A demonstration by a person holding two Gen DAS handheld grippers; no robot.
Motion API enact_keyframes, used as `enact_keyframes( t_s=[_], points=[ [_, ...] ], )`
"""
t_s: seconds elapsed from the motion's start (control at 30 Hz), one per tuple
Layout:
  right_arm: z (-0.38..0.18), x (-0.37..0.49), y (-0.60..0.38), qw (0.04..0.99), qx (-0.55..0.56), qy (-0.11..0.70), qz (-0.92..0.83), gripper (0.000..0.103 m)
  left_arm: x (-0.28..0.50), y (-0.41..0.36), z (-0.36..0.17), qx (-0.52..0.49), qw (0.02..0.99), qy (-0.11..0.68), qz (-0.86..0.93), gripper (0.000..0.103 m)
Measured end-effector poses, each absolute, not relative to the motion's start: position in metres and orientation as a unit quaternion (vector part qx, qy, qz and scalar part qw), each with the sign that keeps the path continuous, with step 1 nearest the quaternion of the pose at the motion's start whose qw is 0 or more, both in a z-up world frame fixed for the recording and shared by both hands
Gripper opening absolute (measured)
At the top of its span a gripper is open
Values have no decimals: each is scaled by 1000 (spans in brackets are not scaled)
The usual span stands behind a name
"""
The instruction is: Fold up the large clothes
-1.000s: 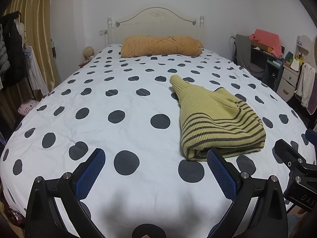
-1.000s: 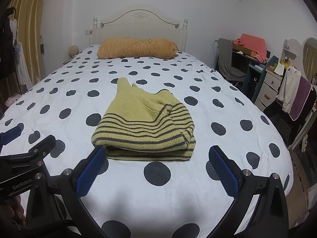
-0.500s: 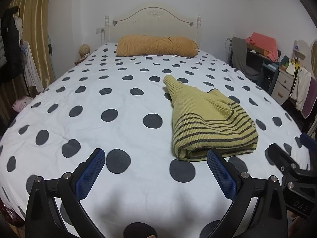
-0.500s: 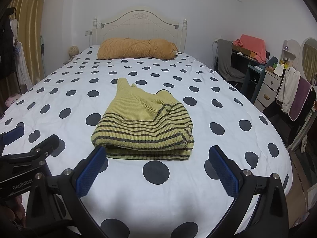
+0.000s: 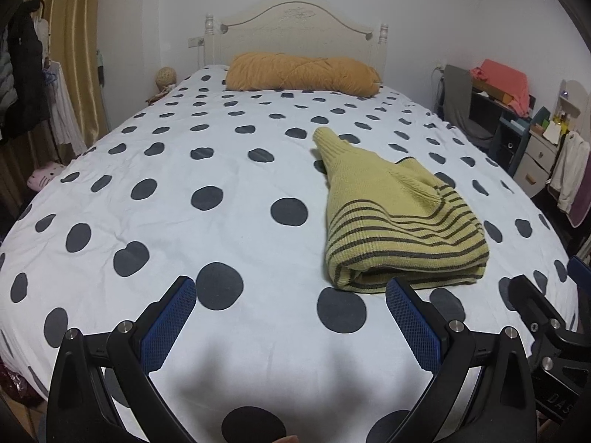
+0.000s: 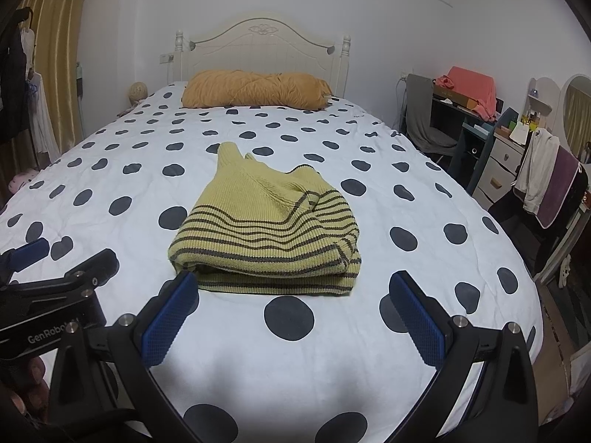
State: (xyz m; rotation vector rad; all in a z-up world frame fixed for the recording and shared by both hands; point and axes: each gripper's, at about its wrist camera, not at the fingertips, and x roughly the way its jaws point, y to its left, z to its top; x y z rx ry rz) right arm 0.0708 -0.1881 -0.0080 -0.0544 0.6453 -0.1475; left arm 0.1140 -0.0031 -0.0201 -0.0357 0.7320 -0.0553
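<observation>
A yellow-green knit sweater with dark stripes (image 5: 399,221) (image 6: 266,229) lies folded into a thick bundle on the polka-dot bed (image 5: 184,192) (image 6: 406,192). One sleeve end points toward the headboard. My left gripper (image 5: 291,306) hovers open over the bedspread, left of and just short of the bundle's near edge. My right gripper (image 6: 291,302) hangs open right in front of the bundle, with nothing between its blue pads. The left gripper's body (image 6: 55,288) shows at the left edge of the right wrist view.
An orange bolster pillow (image 5: 303,74) lies against the white headboard (image 6: 258,48). A desk with a chair, drawers and draped clothes (image 6: 480,129) stands to the right of the bed. Hanging garments and a gold curtain (image 5: 44,85) fill the left side.
Both grippers have drawn back slightly toward the foot of the bed and tilted up. The folded sweater has not moved. Both stay open.
</observation>
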Motion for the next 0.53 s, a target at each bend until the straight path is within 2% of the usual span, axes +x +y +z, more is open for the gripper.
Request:
enact_keyframes(
  t_s=[0.53],
  points=[
    [-11,67,-194,945,-31,318,-73,103,112,-9,-21,0,935,354,-33,103]
  ],
)
